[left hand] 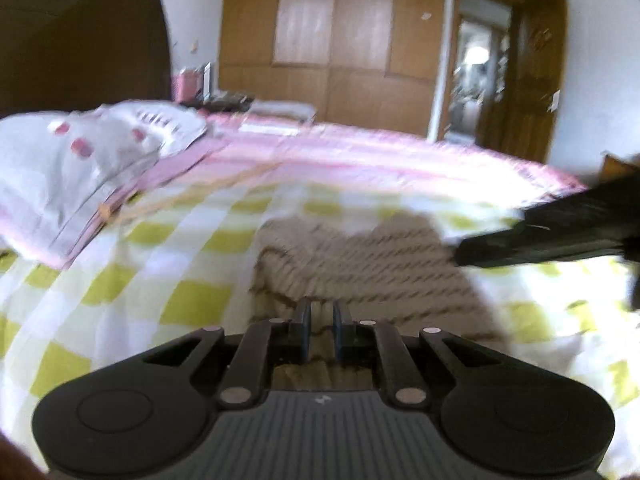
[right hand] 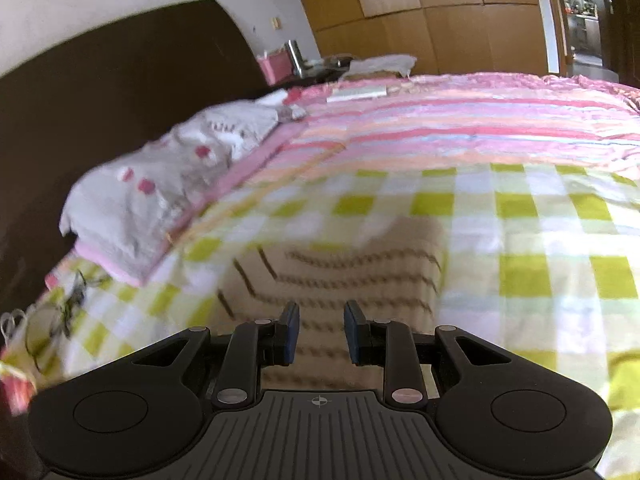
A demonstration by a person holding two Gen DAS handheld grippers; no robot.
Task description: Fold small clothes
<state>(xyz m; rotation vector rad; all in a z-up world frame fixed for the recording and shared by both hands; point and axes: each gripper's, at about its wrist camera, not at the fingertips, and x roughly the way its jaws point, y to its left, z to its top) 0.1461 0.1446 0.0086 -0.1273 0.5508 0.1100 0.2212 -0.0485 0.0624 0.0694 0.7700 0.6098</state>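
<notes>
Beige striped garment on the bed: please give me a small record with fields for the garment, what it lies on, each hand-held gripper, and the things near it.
garment: beige garment with dark stripes, lying bunched, not folded flat
surface: green and white checked sheet over a pink striped blanket
left hand-held gripper: jaws nearly shut, beige cloth between them
right hand-held gripper: open, low over the garment's near edge
nearby: white pillow with pink spots toward the dark headboard
image quality: blurred by motion
</notes>
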